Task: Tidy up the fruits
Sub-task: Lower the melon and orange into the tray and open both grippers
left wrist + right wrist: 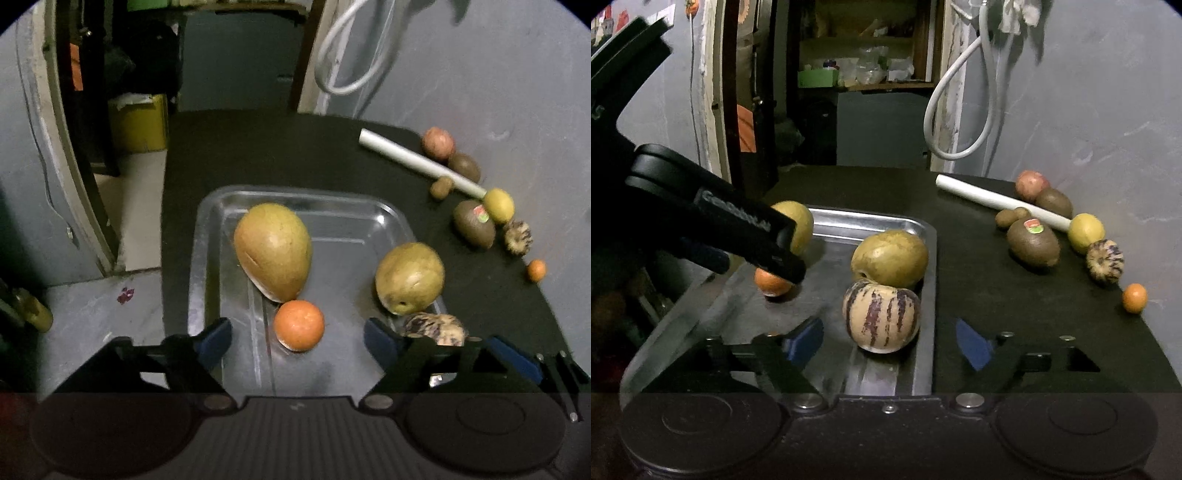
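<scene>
A metal tray (207, 236) (923, 258) sits on the black table. It holds a large yellow-brown mango (273, 251), a rounder yellow-brown fruit (410, 277) (890, 256), an orange (299, 325) (772, 282) and a striped pepino melon (881, 319) (436, 328). My left gripper (297, 341) is open just above the orange, its fingers either side. My right gripper (890, 343) is open around the striped melon, which rests on the tray.
At the table's right by the wall lie a white tube (1001, 201), a stickered kiwi (1034, 243), a lemon (1086, 232), a small striped melon (1104, 260), a small orange (1134, 297), further kiwis and a reddish fruit (1030, 184). A yellow bucket (140, 122) stands on the floor left.
</scene>
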{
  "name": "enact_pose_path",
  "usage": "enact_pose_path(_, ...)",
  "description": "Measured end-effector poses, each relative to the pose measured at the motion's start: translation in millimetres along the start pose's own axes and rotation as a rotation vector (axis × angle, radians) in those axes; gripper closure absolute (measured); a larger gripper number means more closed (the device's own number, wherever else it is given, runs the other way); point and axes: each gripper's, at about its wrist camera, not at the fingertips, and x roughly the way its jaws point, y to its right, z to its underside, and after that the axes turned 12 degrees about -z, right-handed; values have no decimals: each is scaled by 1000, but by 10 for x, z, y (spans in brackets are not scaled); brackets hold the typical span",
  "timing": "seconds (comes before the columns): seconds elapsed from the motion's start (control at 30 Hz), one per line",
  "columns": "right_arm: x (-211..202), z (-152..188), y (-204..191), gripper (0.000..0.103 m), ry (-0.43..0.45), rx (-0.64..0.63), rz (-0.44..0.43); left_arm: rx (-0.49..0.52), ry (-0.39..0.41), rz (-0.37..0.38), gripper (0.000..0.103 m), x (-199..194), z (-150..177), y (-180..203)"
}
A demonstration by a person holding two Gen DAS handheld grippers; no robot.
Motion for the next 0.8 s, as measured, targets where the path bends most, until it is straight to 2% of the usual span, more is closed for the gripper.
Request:
enact_pose_path(0.13,-274,-31,14,7,12,82,-51,-19,25,20,3,-220,85,-87)
enact_pose_path(0.23,-473,-61,-27,2,23,123,-83,-4,28,36,2,-381,160,-157)
enact_pose_path(0.33,-650,-74,-81,1,7,127,-117,14,55,22,1,-560,263,-223)
enact_pose_path(0.4,-733,-75,-104,1,-32,109,-141,33,64,7,1,-651,336,-266)
enact_pose_path(0.5,-761,-30,-125,1,-156,91,-171,70,69,-23,1,-751,477,-294)
enact_pose_path(0.6,-768,72,-92,1,-281,111,-143,101,53,-33,1,-793,645,-323)
enact_pose_path(0.7,-803,145,-6,1,-316,153,-116,118,-12,-7,1,-794,806,-332)
enact_pose_path(0.8,-839,186,94,1,-318,202,-63,145,-41,15,1,-820,894,-309)
